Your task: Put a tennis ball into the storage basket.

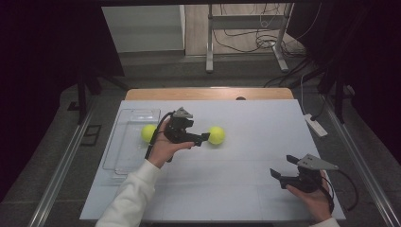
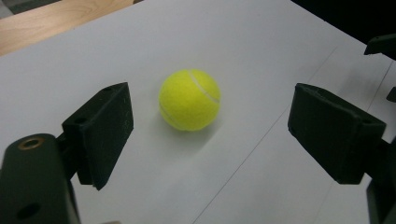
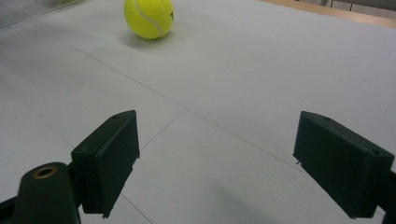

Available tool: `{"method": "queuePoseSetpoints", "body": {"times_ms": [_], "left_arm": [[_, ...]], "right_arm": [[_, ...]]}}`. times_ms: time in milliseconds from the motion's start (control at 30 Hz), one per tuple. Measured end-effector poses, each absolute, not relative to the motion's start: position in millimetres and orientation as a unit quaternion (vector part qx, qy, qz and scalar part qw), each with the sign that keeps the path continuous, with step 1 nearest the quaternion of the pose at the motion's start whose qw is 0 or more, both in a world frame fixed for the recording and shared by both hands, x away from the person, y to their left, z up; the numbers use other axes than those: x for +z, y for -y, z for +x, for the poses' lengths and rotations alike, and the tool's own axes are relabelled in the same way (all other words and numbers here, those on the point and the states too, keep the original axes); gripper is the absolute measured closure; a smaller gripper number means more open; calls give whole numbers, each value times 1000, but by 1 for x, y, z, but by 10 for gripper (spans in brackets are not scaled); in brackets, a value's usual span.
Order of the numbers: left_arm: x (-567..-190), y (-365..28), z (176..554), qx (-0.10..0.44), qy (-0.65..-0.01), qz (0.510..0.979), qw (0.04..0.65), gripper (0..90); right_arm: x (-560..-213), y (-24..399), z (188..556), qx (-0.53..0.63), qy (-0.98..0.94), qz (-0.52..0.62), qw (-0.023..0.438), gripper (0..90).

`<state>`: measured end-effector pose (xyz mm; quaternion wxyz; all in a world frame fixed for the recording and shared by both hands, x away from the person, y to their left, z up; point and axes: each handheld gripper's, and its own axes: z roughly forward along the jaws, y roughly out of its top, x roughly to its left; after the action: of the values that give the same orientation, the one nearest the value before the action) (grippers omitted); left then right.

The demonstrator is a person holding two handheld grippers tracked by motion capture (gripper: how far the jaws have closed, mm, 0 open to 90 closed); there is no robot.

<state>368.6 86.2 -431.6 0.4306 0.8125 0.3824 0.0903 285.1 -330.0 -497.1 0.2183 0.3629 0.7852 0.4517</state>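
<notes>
The left tool (image 1: 204, 137) sat near the middle of the white tabletop (image 1: 265, 123), pointing toward 3 o'clock at a yellow tennis ball (image 1: 216, 135) that lay just off its tips. In the left gripper view that tennis ball (image 2: 189, 100) rested on the sheet ahead of the jaws, which stood wide apart with nothing between the pads and no contact with the ball. A second ball (image 1: 148, 133) lay at the tool's 9 o'clock, inside or at the right rim of a clear plastic tray (image 1: 124, 142); which of the two I could not tell. The tray ran along the tabletop's left edge.

The right tool (image 1: 281, 171) sat low at 5 o'clock from the ball, well apart from it and close to the near-right corner of the tabletop, pointing toward 9 o'clock. Its jaws were spread wide and gripped nothing; in the right gripper view the ball (image 3: 149, 17) lay far ahead at 11 o'clock across bare sheet.

Open surface stretched from the ball toward 3 o'clock to the right edge, and toward 6 o'clock to the near edge. At 12 o'clock a strip of bare wood (image 1: 208, 93) marked the far edge
</notes>
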Motion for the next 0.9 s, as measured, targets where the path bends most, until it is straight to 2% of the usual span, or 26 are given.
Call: {"method": "queuePoseSetpoints", "body": {"times_ms": [900], "left_arm": [[-441, -68, 390, 81, -392, 819, 412, 153]], "right_arm": [[-498, 331, 286, 453, -784, 364, 216, 147]]}}
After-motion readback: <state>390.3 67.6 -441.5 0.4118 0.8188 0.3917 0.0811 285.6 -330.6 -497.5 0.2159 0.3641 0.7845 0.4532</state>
